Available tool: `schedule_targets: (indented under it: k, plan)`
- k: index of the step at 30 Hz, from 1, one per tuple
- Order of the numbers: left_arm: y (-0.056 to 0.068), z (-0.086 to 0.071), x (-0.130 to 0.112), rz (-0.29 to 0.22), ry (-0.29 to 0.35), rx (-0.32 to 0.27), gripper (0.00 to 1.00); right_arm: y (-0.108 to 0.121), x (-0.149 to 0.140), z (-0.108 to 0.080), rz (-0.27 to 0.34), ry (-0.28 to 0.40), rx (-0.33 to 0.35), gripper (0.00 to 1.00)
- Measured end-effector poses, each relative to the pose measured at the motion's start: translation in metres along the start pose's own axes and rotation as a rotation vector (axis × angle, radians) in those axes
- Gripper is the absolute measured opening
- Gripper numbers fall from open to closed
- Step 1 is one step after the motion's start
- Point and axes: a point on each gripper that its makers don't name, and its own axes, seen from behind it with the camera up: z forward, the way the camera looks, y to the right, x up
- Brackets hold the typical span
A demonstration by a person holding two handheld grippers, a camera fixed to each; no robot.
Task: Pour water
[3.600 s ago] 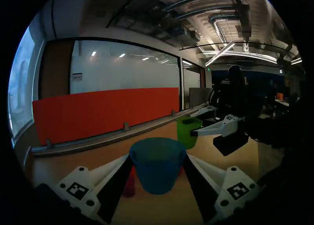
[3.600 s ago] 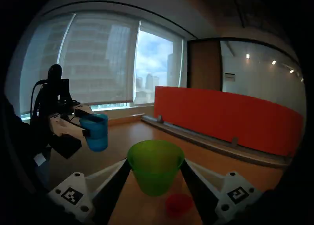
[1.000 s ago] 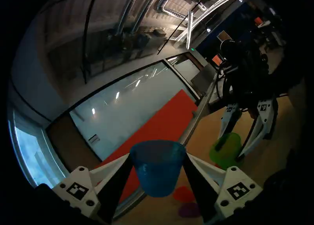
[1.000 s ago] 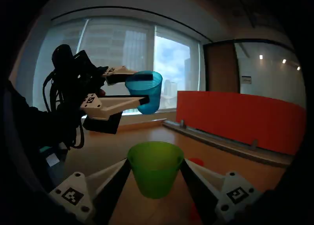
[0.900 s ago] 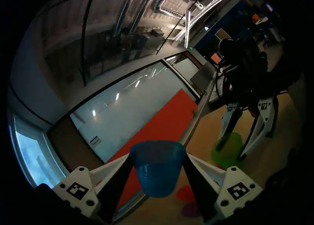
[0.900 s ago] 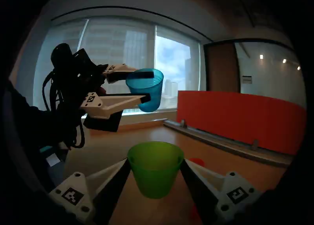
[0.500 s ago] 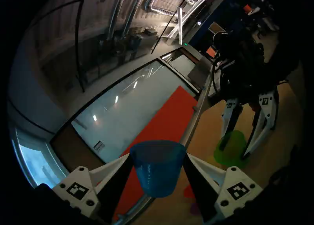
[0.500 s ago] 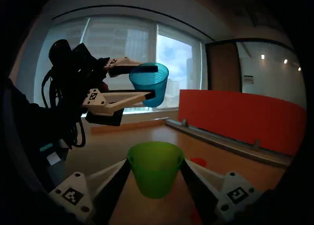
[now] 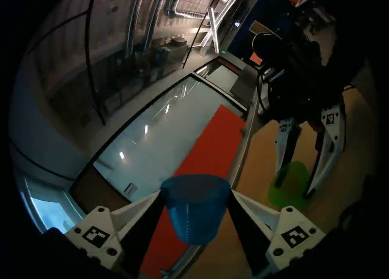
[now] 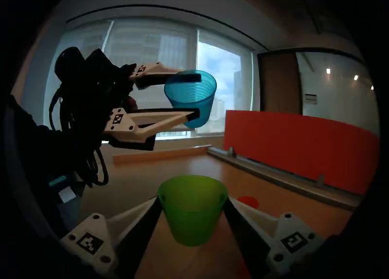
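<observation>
Blue cup (image 10: 190, 98) higher, tilted; contents unclear.

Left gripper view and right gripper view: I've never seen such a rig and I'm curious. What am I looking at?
No robot: a person holds a two-finger tool in each hand, each carrying a fisheye camera looking along its fingers. The left hand-held gripper clamps a tilted blue cup; the right hand-held gripper clamps an upright green cup, lower down. Each view also catches the other gripper. Below is a wooden table with a red round spot.
</observation>
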Motion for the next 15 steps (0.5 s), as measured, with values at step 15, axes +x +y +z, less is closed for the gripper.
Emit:
schedule_targets:
  k: [15]
  plan:
    - [-0.001,0.006,0.011,0.078,0.011,0.003,0.86,-0.005,0.002,0.003,-0.006,-0.002,0.016,0.91]
